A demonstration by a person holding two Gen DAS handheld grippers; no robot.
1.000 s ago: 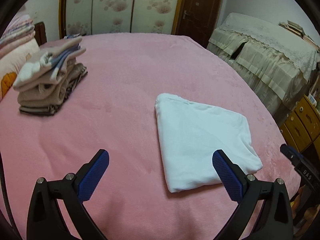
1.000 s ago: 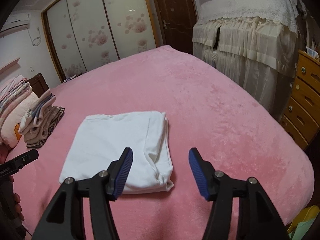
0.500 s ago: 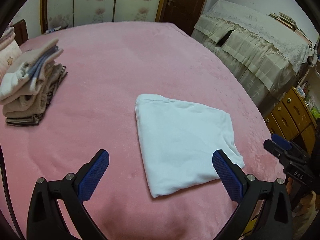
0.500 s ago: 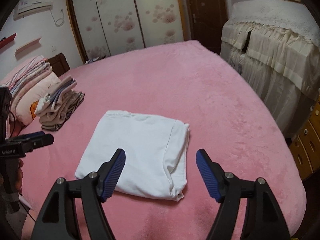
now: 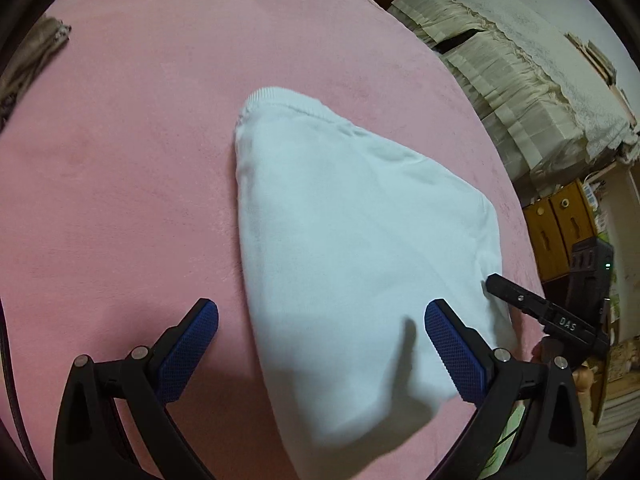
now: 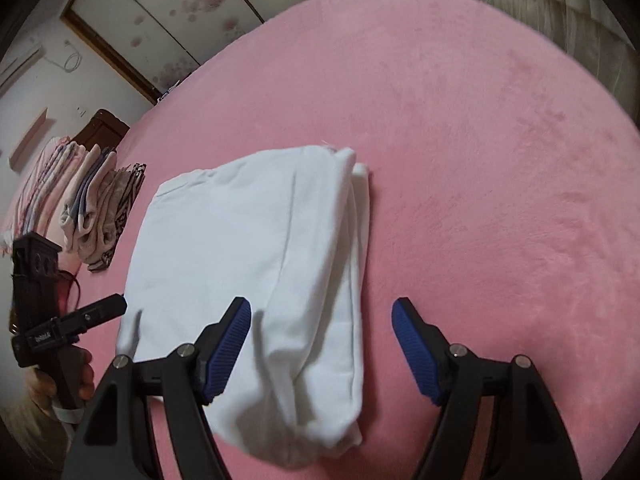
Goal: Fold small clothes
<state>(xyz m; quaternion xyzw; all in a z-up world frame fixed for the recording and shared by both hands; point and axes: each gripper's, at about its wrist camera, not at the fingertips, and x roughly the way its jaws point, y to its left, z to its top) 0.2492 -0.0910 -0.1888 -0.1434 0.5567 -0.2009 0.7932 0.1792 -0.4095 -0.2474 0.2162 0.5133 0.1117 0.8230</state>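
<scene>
Left wrist view shows the left gripper (image 5: 321,346) with its blue-padded fingers (image 5: 188,350) spread wide and gripping nothing; the near left edge of the folded white garment (image 5: 352,248) lies between them, with the right pad over the cloth and the left pad over bare pink bedspread (image 5: 120,160). The garment runs from about 6 o'clock up toward 12 o'clock, its ribbed hem at the far end. At 3 o'clock the right gripper (image 5: 496,282) pokes in, its tip at the garment's right edge; whether it touches the cloth cannot be told. Farther out, a wooden dresser (image 5: 560,228) sits at 3 o'clock and a cream lace-covered piece of furniture (image 5: 520,64) at 1 o'clock. Right wrist view shows the right gripper (image 6: 321,346) also spread wide and holding nothing, straddling the garment's (image 6: 248,260) near right corner, where the stacked layers show along the right side. At 9 o'clock the left gripper (image 6: 116,304) reaches the garment's left edge. A stack of folded clothes (image 6: 100,208) lies well apart at 10 o'clock, and a flowered wardrobe (image 6: 192,4) stands at 11 o'clock.
</scene>
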